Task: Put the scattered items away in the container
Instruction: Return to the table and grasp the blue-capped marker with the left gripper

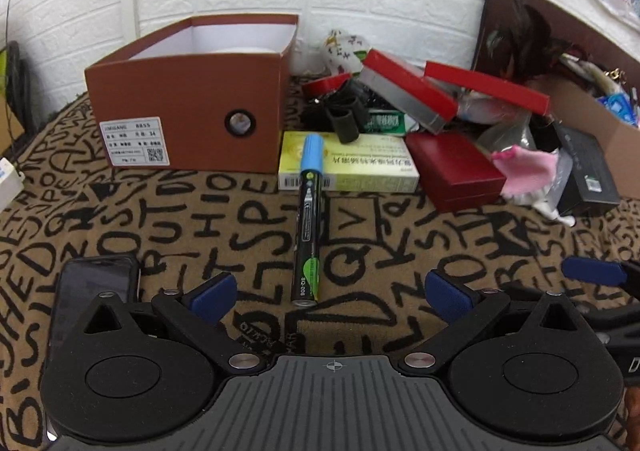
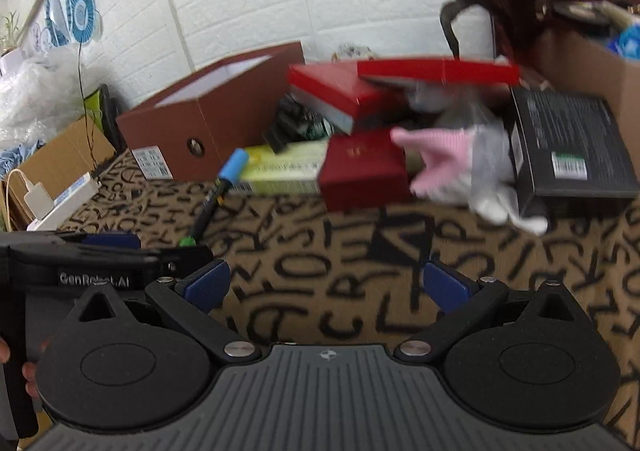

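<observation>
Both my claws, left and right, gape with nothing between their pads. The blue-capped marker lies just ahead of my left, the brown shoebox beyond, ahead-left.

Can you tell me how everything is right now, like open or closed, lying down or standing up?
Shoebox: open, no lid, upright.
Marker: capped, lying flat, tip end resting on the yellow box.
Dark red case: closed.
Phone: screen dark, lying flat.
Left gripper: open, empty.
Right gripper: open, empty.
</observation>
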Tool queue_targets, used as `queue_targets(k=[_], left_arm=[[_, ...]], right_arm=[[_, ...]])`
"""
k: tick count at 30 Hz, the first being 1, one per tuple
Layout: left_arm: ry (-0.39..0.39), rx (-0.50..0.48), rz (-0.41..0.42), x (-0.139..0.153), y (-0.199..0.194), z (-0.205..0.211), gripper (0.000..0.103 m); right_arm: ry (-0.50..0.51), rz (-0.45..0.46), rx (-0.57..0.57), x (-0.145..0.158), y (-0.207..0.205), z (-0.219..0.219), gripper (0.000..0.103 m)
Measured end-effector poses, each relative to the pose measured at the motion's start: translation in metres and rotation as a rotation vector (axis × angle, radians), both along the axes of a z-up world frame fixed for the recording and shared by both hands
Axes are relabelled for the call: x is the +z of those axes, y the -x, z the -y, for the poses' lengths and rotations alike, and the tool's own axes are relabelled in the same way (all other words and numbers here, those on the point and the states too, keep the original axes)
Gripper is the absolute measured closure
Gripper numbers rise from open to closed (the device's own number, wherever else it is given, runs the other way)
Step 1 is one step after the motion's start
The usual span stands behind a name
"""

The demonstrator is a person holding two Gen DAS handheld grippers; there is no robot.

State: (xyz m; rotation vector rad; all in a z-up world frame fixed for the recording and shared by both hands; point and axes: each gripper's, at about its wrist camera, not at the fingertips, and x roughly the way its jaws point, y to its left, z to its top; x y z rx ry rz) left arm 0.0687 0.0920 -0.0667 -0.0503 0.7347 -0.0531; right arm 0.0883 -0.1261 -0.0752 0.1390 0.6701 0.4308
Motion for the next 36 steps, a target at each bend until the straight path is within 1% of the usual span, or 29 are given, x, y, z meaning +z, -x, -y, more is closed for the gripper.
queue_targets(k=[3, 8, 12, 14, 16, 18, 22, 24, 28, 32, 33, 34, 36], left_arm=[[0.006, 0.011, 0.01, 0.001, -0.003, -0.003, 0.0], [0.008, 0.02, 0.038, 0.007, -0.009, -0.006, 0.0], [0.003, 0.007, 0.05, 0.009, -0.017, -0.005, 0.001], [0.004, 0.015, 0.044, 0.007, -0.023, -0.005, 0.005], [0.024, 0.018, 0.033, 0.005, -0.029, -0.008, 0.008], [0.039, 0.025, 0.024, 0.003, -0.034, -0.011, 0.01], [0.052, 0.032, 0.004, -0.002, -0.045, -0.016, 0.018], [0.062, 0.032, -0.008, -0.005, -0.05, -0.019, 0.02], [0.081, 0.037, -0.033, -0.01, -0.06, -0.025, 0.029], [0.068, 0.037, -0.034, -0.01, -0.069, -0.026, 0.036], [0.064, 0.036, -0.034, -0.01, -0.072, -0.027, 0.038], [0.062, 0.037, -0.035, -0.01, -0.074, -0.027, 0.043], [0.049, 0.043, -0.035, -0.009, -0.078, -0.028, 0.06]], right_arm=[[0.002, -0.001, -0.01, -0.005, -0.002, 0.0, 0.001], [0.059, 0.051, -0.03, -0.003, -0.01, -0.007, 0.002], [0.093, 0.087, -0.027, -0.003, -0.016, -0.014, 0.006], [0.107, 0.095, -0.026, -0.003, -0.02, -0.018, 0.008], [0.118, 0.098, -0.025, -0.004, -0.025, -0.021, 0.013], [0.127, 0.103, -0.02, -0.004, -0.03, -0.025, 0.015], [0.154, 0.119, -0.027, -0.005, -0.04, -0.031, 0.019], [0.158, 0.118, -0.038, -0.006, -0.047, -0.032, 0.019], [0.161, 0.114, -0.071, -0.007, -0.061, -0.032, 0.019], [0.157, 0.113, -0.084, -0.008, -0.074, -0.034, 0.019], [0.16, 0.113, -0.087, -0.009, -0.077, -0.035, 0.021], [0.163, 0.11, -0.091, -0.01, -0.081, -0.035, 0.025], [0.152, 0.091, -0.089, -0.012, -0.088, -0.036, 0.028]])
